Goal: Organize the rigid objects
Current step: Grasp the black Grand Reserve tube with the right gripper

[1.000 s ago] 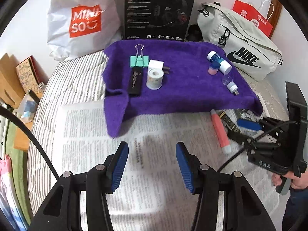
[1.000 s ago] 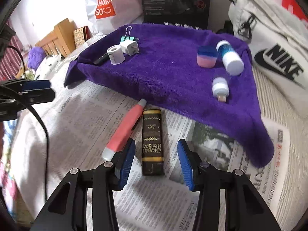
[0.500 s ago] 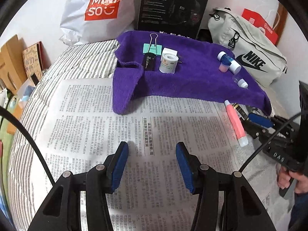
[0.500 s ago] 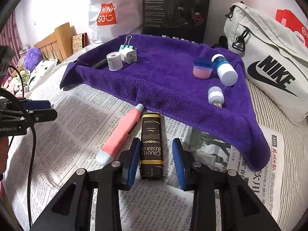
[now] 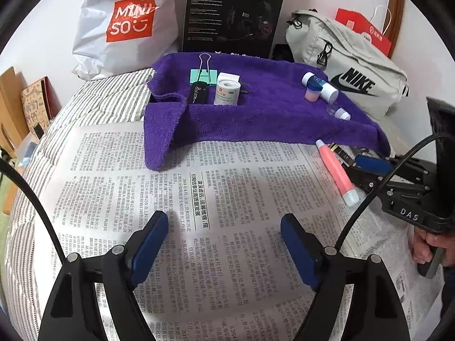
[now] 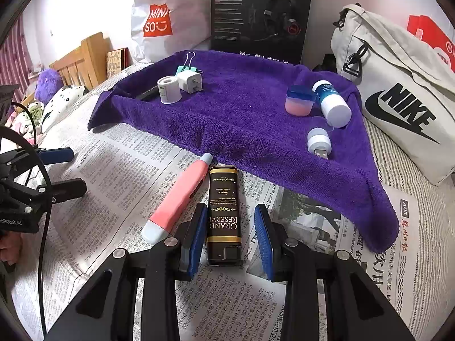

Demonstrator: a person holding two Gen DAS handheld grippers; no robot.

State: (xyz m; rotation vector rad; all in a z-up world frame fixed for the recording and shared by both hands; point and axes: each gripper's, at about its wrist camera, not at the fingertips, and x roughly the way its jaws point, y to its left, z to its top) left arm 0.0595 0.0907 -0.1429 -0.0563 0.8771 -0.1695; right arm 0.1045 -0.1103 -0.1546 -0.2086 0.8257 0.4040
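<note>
A: Where does the black rectangular lighter with gold lettering (image 6: 224, 216) lie from the right gripper (image 6: 231, 237)?

B: Flat on the newspaper (image 6: 119, 170), right between the blue pads, long axis running straight along the fingers toward the purple towel (image 6: 241, 119). The jaws are narrowed around it; a thin gap shows on each side, so no grip yet

A: And the left gripper (image 5: 224, 245)?

B: Well apart, jaws opening over bare newsprint, holding nothing. The pink pen-shaped tube (image 6: 179, 197) sits just beside the lighter
</note>
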